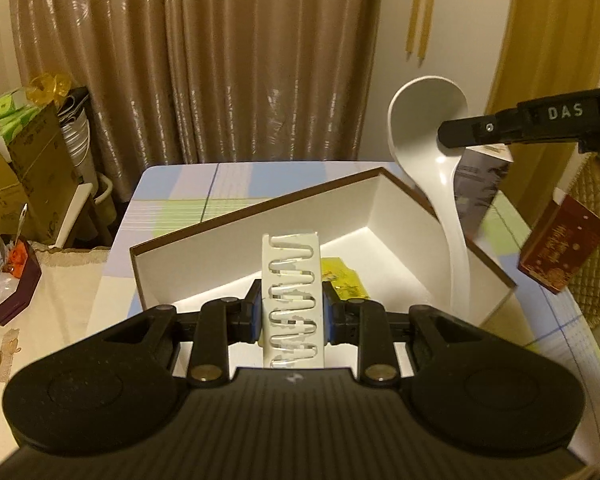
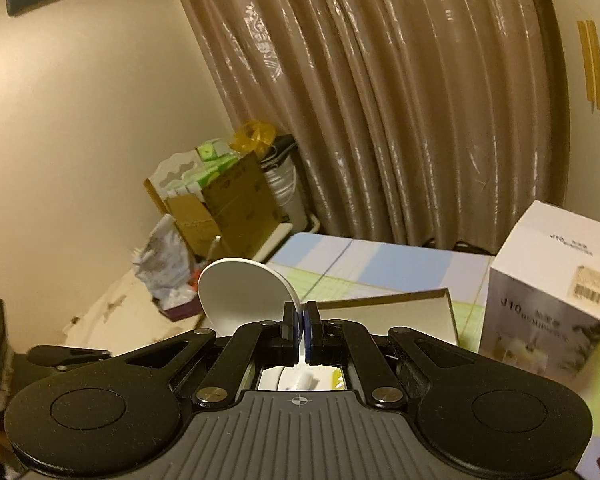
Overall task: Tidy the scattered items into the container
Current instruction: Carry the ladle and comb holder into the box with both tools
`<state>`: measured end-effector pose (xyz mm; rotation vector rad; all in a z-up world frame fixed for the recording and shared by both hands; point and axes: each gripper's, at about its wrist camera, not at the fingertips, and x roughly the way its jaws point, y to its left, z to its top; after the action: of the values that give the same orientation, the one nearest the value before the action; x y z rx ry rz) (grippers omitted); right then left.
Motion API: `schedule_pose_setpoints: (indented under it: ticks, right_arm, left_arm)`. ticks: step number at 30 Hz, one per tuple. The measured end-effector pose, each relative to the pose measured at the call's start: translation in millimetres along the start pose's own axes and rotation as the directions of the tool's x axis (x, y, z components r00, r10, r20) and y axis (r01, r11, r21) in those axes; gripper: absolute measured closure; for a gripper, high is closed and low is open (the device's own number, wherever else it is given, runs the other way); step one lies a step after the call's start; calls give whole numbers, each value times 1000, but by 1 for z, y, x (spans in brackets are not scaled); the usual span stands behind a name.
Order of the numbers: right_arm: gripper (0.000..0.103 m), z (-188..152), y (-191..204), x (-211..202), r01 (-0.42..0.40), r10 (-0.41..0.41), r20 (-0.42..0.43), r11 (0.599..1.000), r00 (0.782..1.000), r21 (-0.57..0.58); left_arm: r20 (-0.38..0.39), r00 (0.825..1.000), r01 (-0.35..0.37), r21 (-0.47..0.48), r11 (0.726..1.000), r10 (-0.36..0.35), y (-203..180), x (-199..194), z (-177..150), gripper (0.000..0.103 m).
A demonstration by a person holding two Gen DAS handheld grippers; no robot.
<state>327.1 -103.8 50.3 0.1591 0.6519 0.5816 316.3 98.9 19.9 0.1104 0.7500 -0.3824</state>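
Brown curtain (image 1: 196,60), cream wall (image 2: 80,120)

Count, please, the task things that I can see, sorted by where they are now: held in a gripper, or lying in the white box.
Held in a gripper: 2 (white clip strip in the left gripper; white ladle in the right gripper)
Lying in the open white box: 1 (yellow packet)
Total: 3
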Motion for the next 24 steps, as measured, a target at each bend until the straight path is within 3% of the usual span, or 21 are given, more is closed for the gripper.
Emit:
schedule_pose_setpoints:
  ticks: [7, 14, 24]
  right_arm:
    - [98, -33, -21, 58, 130, -134, -127, 991, 983, -38]
    - [98, -72, -49, 99, 227, -233, -285, 972, 930, -56]
    - [98, -69, -65, 121, 292, -292, -353, 955, 889, -54]
  left_arm:
    - [-89, 996, -9, -72, 997, 3, 18, 43, -16, 80]
    - [-192, 981, -31, -134, 991, 5, 28, 86, -36, 80]
    - [-322, 944, -119, -130, 984, 72, 30, 125, -50, 80]
